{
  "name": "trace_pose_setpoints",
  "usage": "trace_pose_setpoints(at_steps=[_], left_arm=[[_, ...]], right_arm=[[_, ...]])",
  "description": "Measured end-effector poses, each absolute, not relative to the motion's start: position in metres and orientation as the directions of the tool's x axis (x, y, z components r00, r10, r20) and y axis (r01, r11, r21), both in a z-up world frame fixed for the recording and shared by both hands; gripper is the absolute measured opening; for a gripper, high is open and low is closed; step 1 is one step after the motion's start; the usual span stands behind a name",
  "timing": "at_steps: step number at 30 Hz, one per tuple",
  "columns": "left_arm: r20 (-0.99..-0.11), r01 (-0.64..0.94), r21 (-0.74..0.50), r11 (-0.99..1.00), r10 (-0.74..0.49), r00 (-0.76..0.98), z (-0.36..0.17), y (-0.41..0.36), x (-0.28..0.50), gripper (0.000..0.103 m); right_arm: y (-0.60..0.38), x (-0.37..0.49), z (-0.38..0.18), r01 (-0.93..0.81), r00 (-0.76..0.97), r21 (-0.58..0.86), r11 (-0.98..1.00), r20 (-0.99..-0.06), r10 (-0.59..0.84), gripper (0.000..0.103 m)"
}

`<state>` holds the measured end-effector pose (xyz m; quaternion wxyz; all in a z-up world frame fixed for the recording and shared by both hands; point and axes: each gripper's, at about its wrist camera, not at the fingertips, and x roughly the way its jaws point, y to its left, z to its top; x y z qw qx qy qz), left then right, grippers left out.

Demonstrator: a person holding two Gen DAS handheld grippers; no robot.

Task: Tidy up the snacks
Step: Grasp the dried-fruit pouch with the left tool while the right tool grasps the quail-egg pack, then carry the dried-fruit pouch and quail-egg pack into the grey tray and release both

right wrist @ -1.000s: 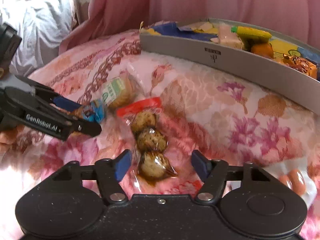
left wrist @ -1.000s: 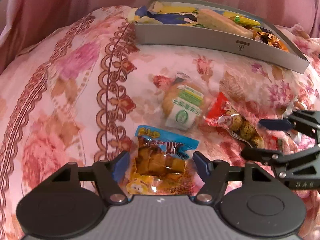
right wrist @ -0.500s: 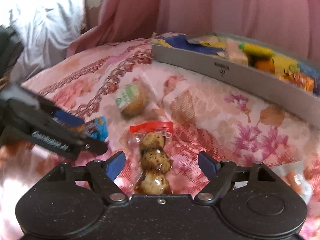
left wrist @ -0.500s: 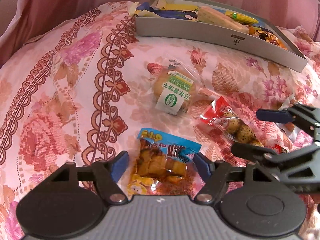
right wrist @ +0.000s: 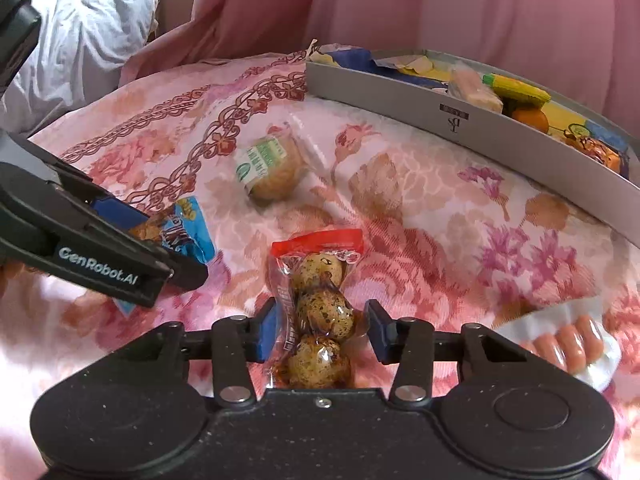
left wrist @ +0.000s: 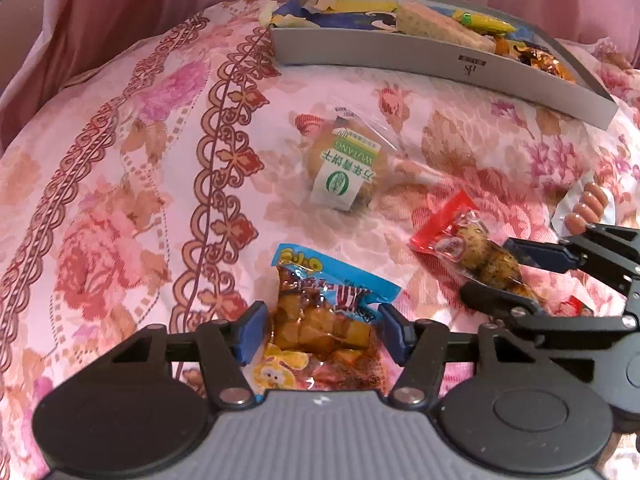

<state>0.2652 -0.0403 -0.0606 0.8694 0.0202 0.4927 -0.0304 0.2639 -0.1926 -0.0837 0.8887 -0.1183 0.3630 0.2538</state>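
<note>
A blue packet of brown tofu cubes (left wrist: 320, 320) lies on the floral bedspread, and my left gripper (left wrist: 322, 334) is shut on it, pads against both sides. A clear, red-topped packet of quail eggs (right wrist: 320, 312) sits between the fingers of my right gripper (right wrist: 322, 330), which is shut on its lower part. The same quail egg packet (left wrist: 476, 256) and the right gripper (left wrist: 516, 276) show in the left wrist view. The grey snack tray (left wrist: 400, 50) at the back holds several packets.
A wrapped round biscuit with a green label (left wrist: 344, 168) lies between the grippers and the tray. A white pack of small sausages (right wrist: 568, 344) rests at the right. Pink curtain hangs behind the tray (right wrist: 460, 116), and white bedding (right wrist: 80, 32) is at far left.
Both grippers' jaws have narrowed onto their packets. The left gripper has moved forward over the tofu packet, and the right one has settled over the eggs.
</note>
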Motion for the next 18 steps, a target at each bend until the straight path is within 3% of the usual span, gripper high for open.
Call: trace_pose_setpoints(at_steps=[7, 18], left_arm=[[-0.859, 0.042, 0.047, 0.998, 0.019, 0.512, -0.056, -0.051, 0.249, 0.058], [-0.803, 0.013, 0.043, 0.999, 0.027, 0.595, -0.019, -0.074, 0.252, 0.057]], right_arm=[[-0.186, 0.236, -0.071, -0.566, 0.692, -0.233, 0.791, -0.655, 0.303, 0.046], [-0.207, 0.235, -0.043, -0.464, 0.814, -0.298, 0.834, -0.515, 0.268, 0.045]])
